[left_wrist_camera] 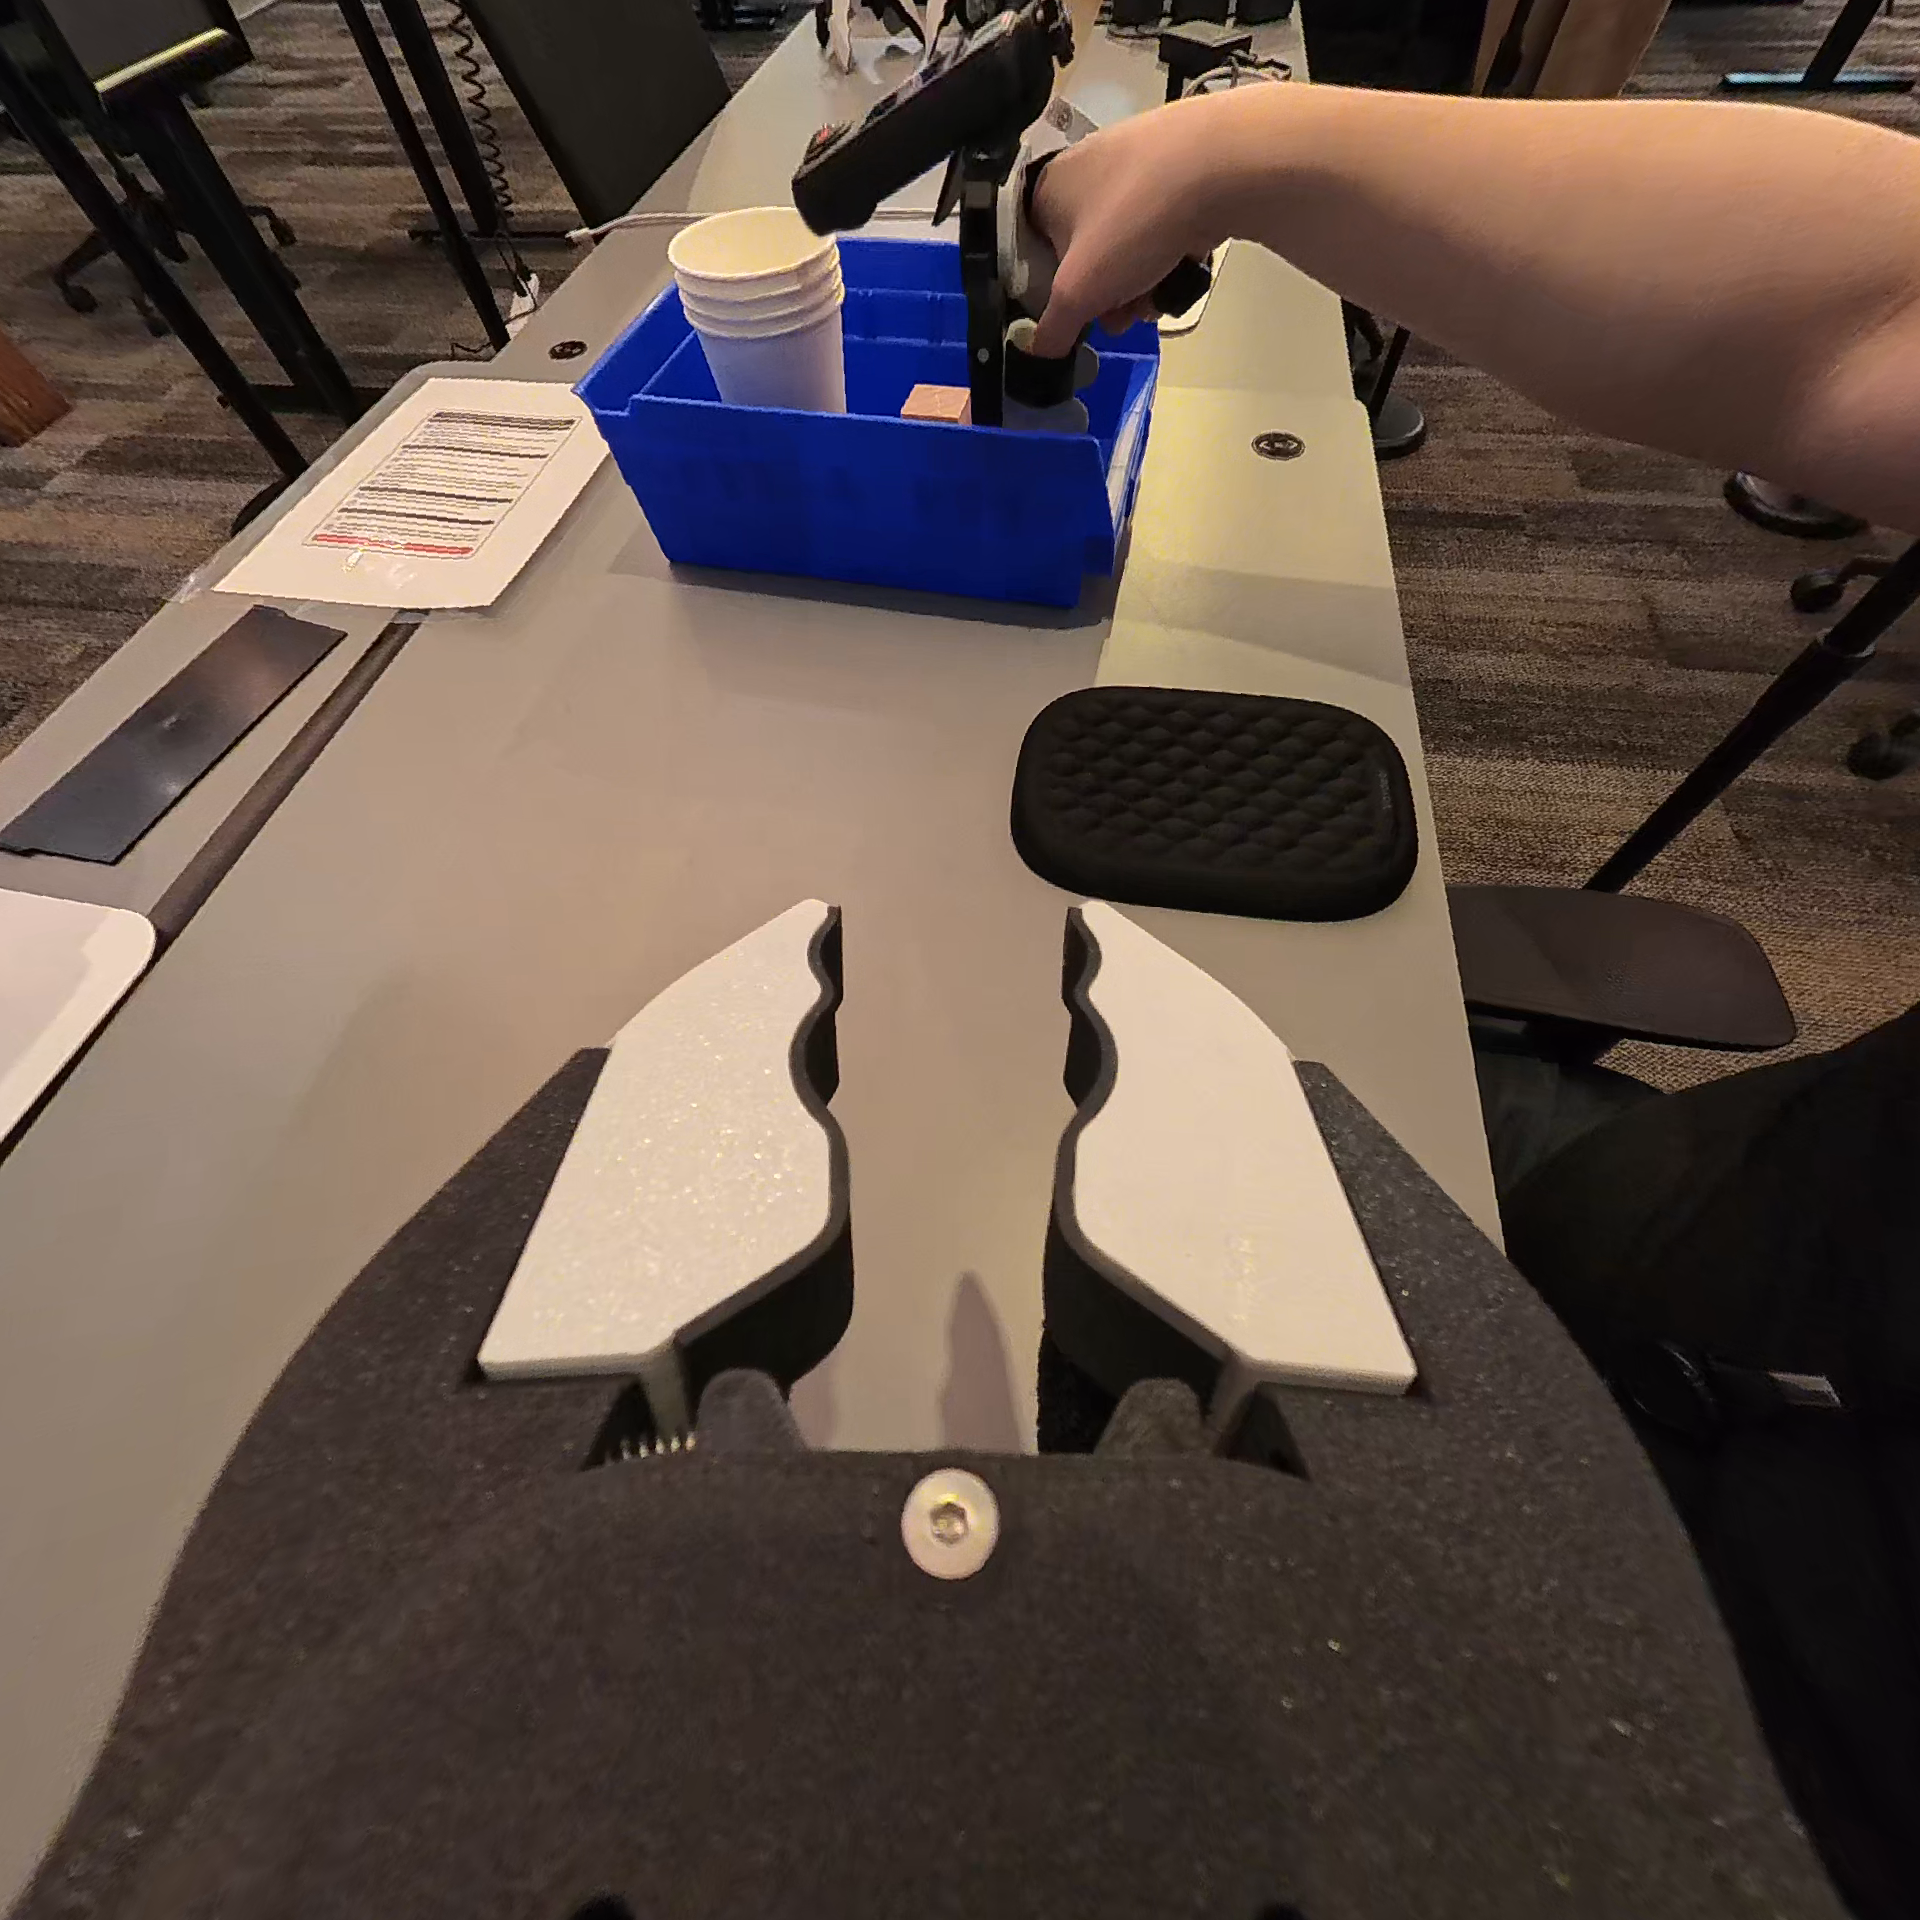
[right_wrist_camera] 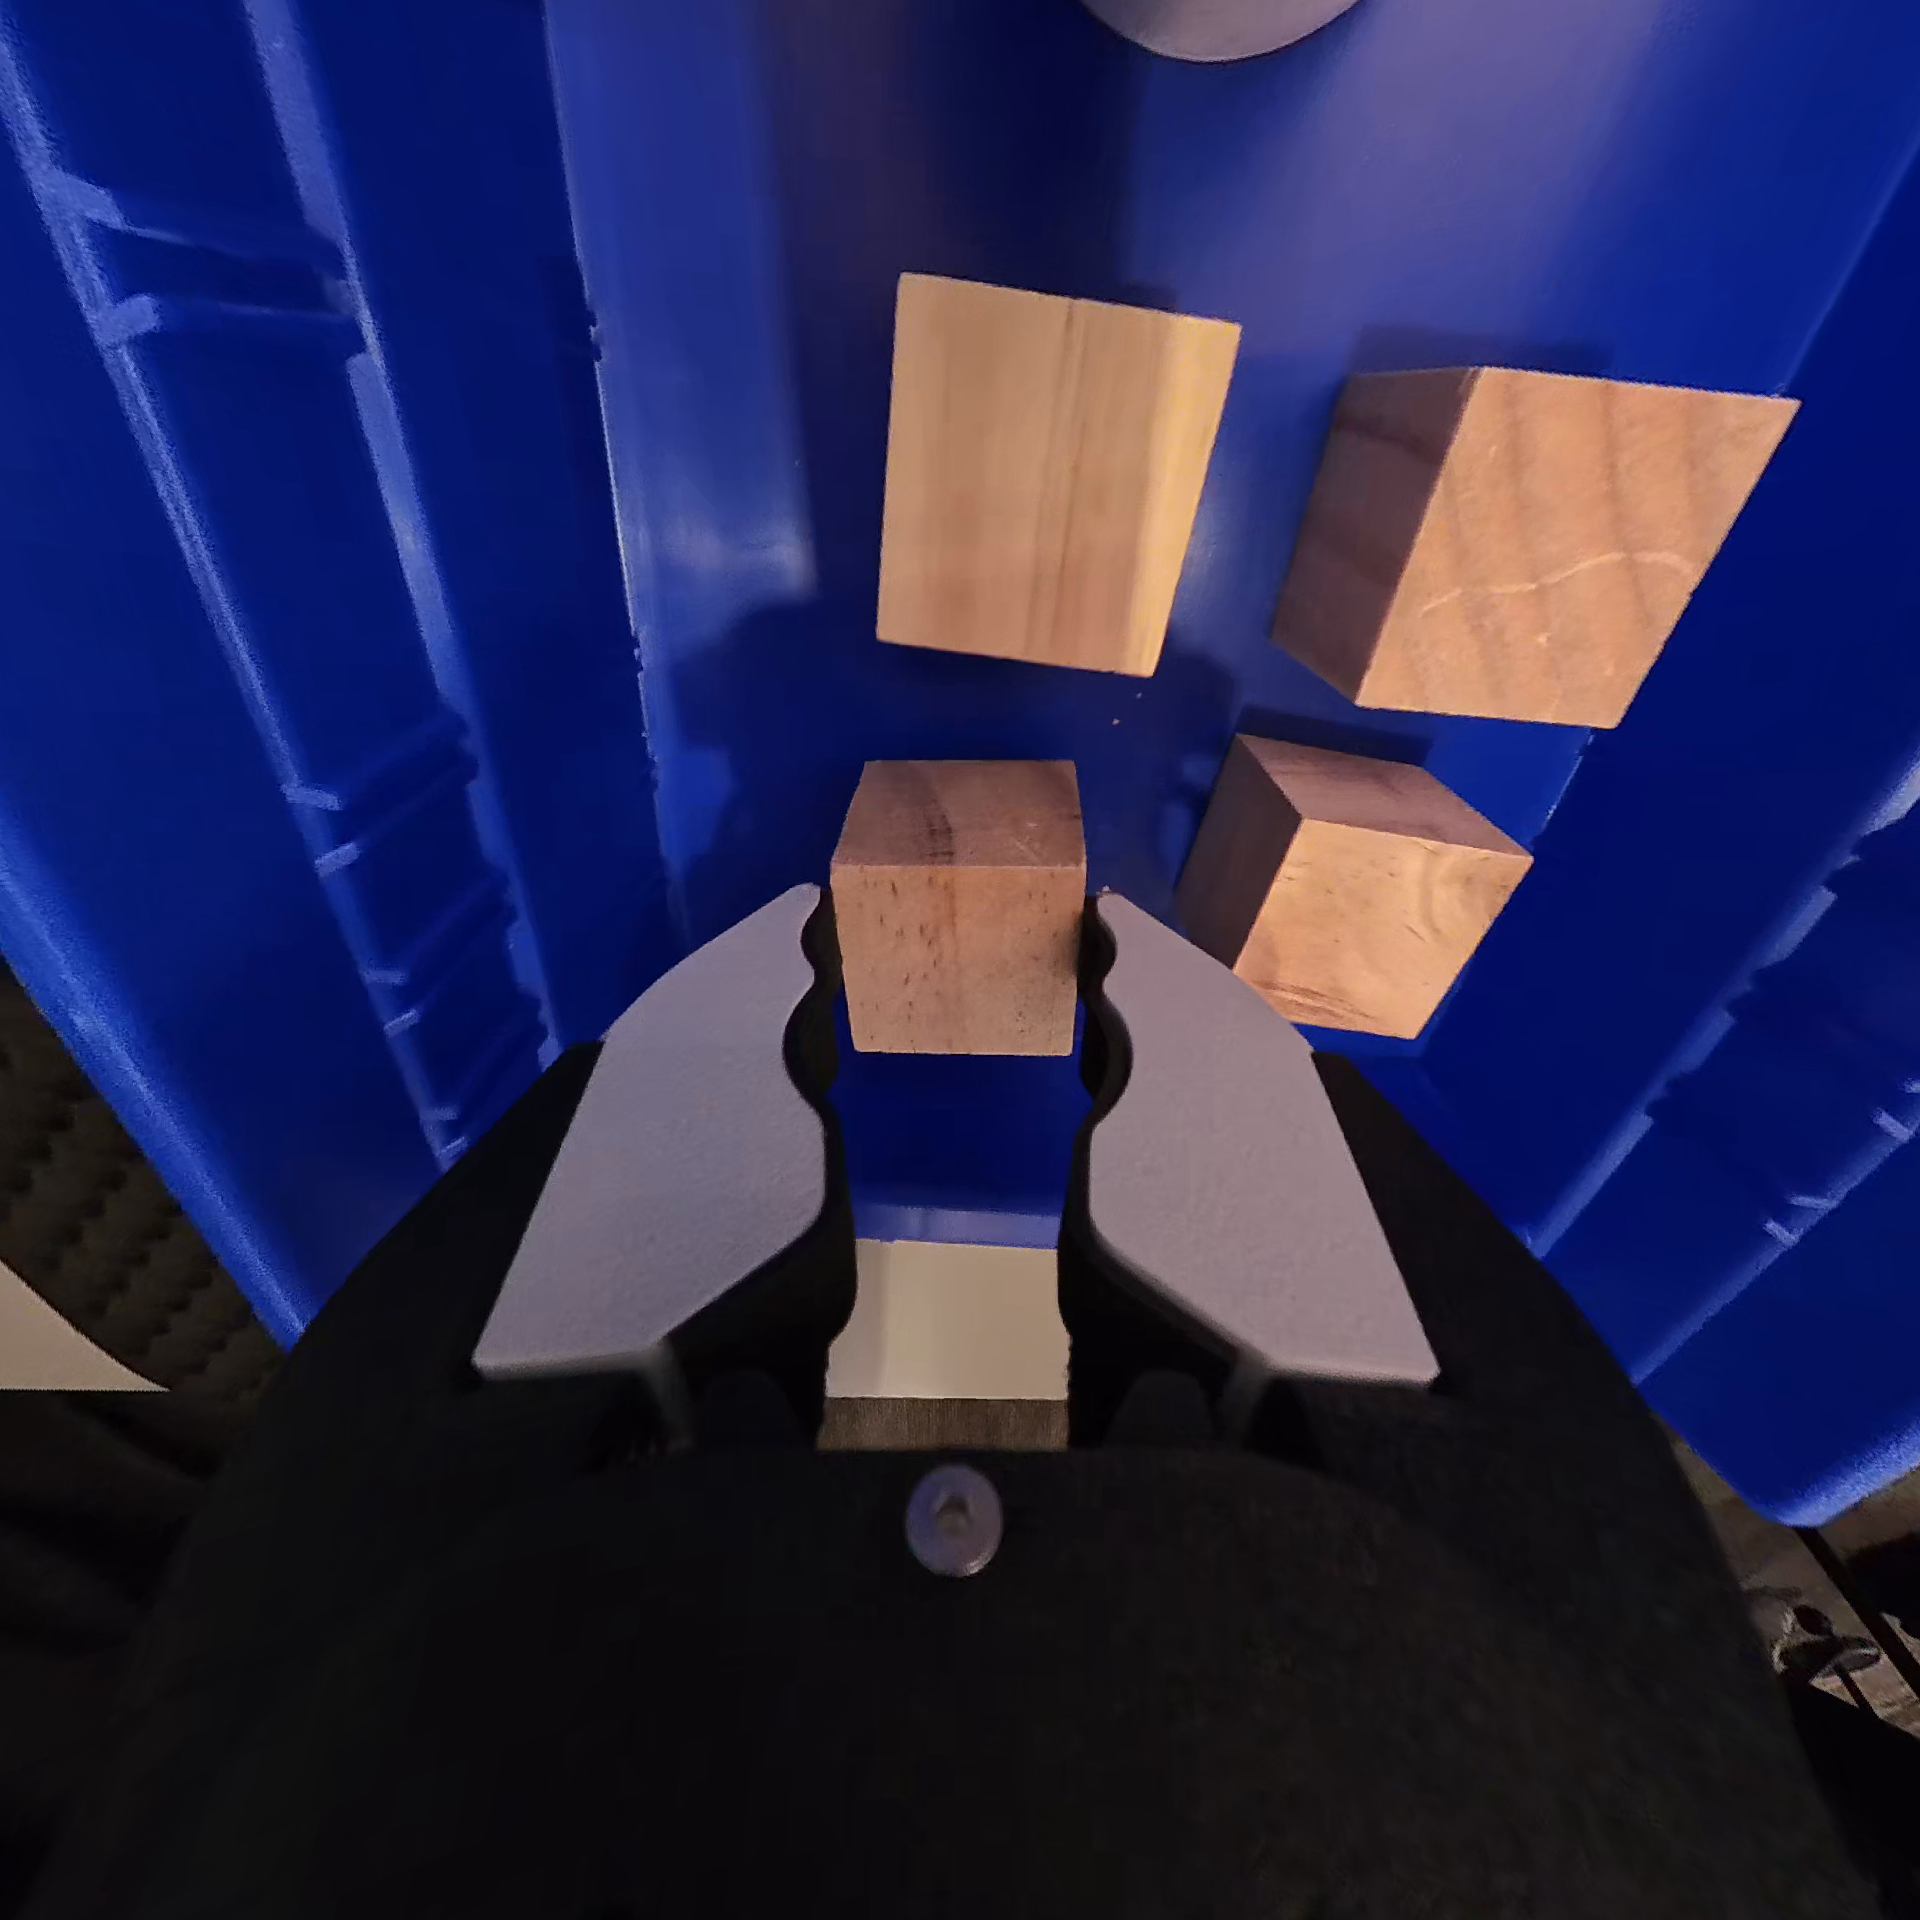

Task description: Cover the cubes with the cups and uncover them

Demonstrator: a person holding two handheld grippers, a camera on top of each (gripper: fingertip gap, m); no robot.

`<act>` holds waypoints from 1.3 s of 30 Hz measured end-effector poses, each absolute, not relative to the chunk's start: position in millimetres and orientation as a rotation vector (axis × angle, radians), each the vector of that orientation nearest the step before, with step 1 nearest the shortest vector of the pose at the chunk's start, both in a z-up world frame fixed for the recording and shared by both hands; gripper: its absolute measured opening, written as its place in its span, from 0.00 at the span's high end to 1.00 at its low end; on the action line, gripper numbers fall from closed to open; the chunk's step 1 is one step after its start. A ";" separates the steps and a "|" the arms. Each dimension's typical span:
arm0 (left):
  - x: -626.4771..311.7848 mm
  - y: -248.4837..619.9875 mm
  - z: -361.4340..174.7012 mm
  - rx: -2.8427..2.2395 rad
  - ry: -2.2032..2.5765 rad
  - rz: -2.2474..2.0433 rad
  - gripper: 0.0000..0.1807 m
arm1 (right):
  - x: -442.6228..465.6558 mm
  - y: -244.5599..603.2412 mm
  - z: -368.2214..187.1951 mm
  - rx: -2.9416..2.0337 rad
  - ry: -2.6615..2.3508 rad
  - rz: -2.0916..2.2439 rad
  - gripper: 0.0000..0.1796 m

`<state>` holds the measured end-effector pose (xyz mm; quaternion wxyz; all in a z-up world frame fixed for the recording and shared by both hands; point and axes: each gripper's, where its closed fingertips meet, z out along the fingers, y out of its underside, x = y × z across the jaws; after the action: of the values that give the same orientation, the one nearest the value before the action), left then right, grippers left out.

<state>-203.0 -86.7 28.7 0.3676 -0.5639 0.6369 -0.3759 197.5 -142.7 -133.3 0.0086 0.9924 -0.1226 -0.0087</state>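
Right tongs [right_wrist_camera: 956,925] gripping one cube [right_wrist_camera: 961,940], four cubes

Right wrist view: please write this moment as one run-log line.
right claw: shut on wooden cube | place: blue bin | loose cubes: three | left claw: open, empty

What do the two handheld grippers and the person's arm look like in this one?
Both the left gripper and the right gripper have pale grey, wavy-edged fingers with black inner pads, a black textured body and a silver screw. The person's forearm is bare, with no sleeve showing.
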 end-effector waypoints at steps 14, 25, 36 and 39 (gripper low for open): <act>-211.0 -85.0 34.3 -1.452 1.592 -0.999 0.75 | 199.7 -136.9 -130.1 3.207 -0.333 -0.030 0.74; -262.8 -59.5 65.2 -1.439 1.323 -0.953 0.70 | 199.7 -130.6 52.9 4.033 0.052 0.738 0.71; -361.5 -19.6 61.6 -1.610 1.025 -0.853 0.77 | 298.2 -148.3 5.2 3.980 -0.342 0.481 0.80; -414.4 10.9 40.9 -1.850 0.986 -0.487 0.76 | 331.7 -151.4 -32.3 3.705 -0.243 0.616 0.74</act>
<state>-414.4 10.9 40.9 0.4749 -0.7566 0.4031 -0.1990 331.7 -151.4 -32.3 -0.3060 0.9372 -0.0616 0.1558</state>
